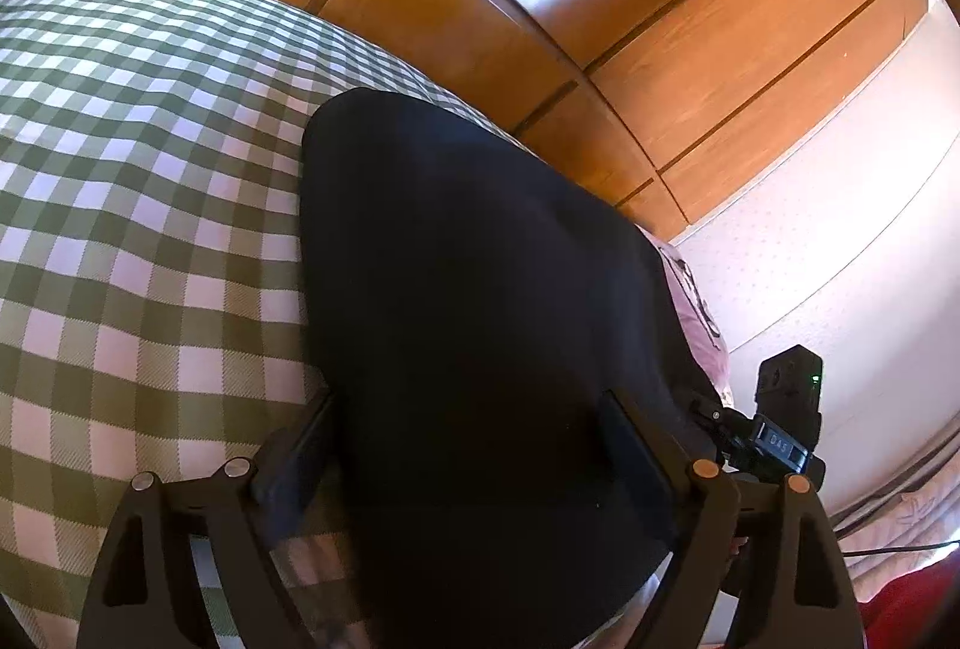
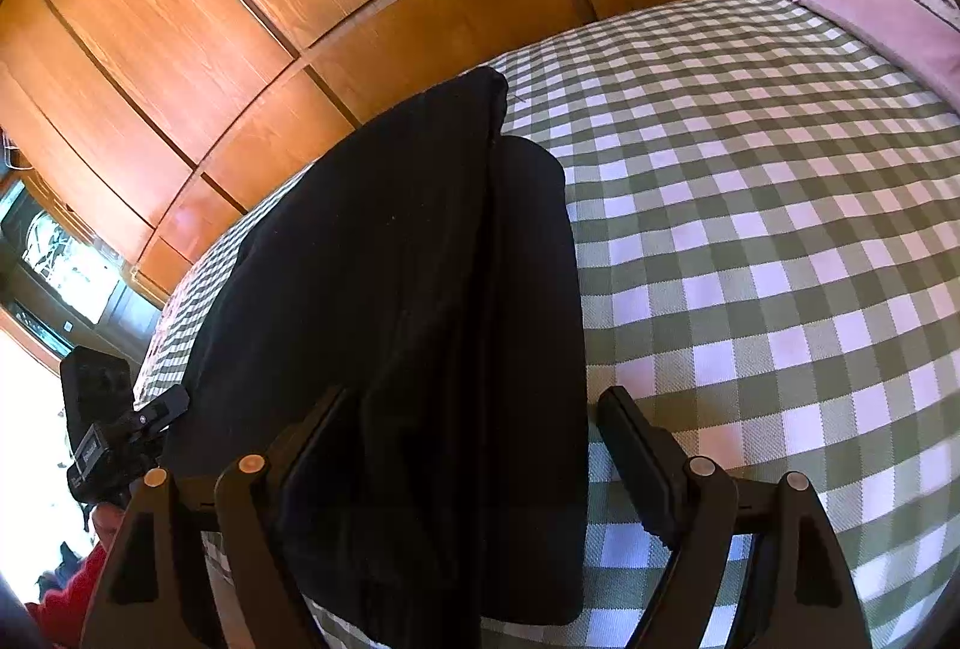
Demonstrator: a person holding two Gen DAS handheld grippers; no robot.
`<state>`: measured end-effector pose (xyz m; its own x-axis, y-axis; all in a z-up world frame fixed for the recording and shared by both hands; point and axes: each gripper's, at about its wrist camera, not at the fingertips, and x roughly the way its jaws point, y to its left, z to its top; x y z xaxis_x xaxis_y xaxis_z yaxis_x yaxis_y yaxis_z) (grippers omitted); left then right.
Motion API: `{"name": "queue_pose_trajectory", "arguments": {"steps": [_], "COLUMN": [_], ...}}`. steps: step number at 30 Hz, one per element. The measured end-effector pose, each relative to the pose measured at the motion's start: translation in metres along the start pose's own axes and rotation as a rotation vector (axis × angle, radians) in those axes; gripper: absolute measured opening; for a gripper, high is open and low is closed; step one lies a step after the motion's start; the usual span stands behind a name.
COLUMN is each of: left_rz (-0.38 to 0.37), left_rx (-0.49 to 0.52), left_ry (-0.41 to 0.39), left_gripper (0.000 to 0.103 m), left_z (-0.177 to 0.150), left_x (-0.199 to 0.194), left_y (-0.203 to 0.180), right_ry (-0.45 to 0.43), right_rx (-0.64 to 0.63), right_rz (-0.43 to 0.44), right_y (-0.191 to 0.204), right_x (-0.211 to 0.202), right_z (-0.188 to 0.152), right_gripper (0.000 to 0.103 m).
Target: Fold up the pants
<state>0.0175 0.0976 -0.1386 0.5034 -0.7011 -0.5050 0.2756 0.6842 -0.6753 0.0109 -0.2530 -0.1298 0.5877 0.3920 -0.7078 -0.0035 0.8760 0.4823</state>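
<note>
- On the green-and-white checked bedspread (image 2: pixel 750 241), the black pants (image 2: pixel 408 289) lie in a long narrow stack that runs away from both cameras toward the wooden wardrobe (image 2: pixel 252 19).
- In the right wrist view one leg seems laid over the other, with a seam-like line along the length and the top layer's far end reaching a little past the lower one; this reads as a lengthwise fold already made.
- The left gripper (image 1: pixel 474 433) has its jaws spread wide, one finger at each side of the near end of the cloth. Whether the pads press the fabric I cannot tell, as the dark cloth hides the contact.
- The right gripper (image 2: pixel 474 427) is also wide apart: its left finger sits against or under the black fabric, its right finger stands over bare bedspread beside the pants' edge.
- Each wrist view shows the other gripper at its margin, so both sit at the same near end, probably to lift that edge evenly.
- My judgement: the next step is to close on the near end and carry it over toward the far end; uneven grips could let layers slide apart.
- A pink pillow (image 2: pixel 888 13) lies at the bed's far corner, well clear of the fold.
</note>
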Motion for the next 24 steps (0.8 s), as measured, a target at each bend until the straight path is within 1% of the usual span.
{"name": "queue_pose_trajectory", "arguments": {"steps": [3, 7, 9, 11, 14, 16, 17, 19, 20, 24], "left_rz": [0.02, 0.04, 0.057, 0.086, 0.139, 0.165, 0.172, 0.16, 0.15, 0.156], "left_rx": [0.015, 0.033, 0.048, 0.078, 0.134, 0.158, 0.167, 0.176, 0.176, 0.2], "left_ry": [0.0, 0.002, 0.0, -0.007, -0.026, -0.042, -0.05, -0.064, -0.062, -0.051], "left_gripper": [0.085, 0.077, 0.073, 0.067, 0.06, 0.052, 0.046, 0.039, 0.038, 0.036], "left_z": [0.001, 0.0, -0.001, -0.001, -0.001, -0.001, 0.0, 0.004, 0.006, 0.009], "left_x": [0.004, 0.004, 0.002, 0.002, 0.0, -0.003, -0.005, -0.01, -0.012, -0.011], "left_y": [-0.006, -0.009, -0.011, -0.02, -0.033, -0.04, -0.043, -0.046, -0.046, -0.048], "right_ry": [-0.004, -0.009, -0.013, -0.014, -0.025, -0.033, -0.039, -0.048, -0.053, -0.083], "right_rx": [-0.016, -0.031, -0.037, -0.053, -0.089, -0.114, -0.118, -0.128, -0.137, -0.172], "right_rz": [-0.002, -0.002, -0.002, -0.006, -0.018, -0.032, -0.037, -0.05, -0.058, -0.079], "right_y": [0.004, 0.005, 0.006, 0.009, 0.013, 0.017, 0.018, 0.022, 0.024, 0.034], "right_x": [0.001, 0.001, 0.001, 0.001, -0.001, -0.002, -0.003, -0.003, -0.004, -0.006], "right_z": [-0.001, 0.001, 0.001, 0.002, 0.003, 0.003, 0.004, 0.005, 0.007, 0.011], "right_gripper": [0.076, 0.074, 0.072, 0.068, 0.062, 0.059, 0.056, 0.053, 0.051, 0.048]}}
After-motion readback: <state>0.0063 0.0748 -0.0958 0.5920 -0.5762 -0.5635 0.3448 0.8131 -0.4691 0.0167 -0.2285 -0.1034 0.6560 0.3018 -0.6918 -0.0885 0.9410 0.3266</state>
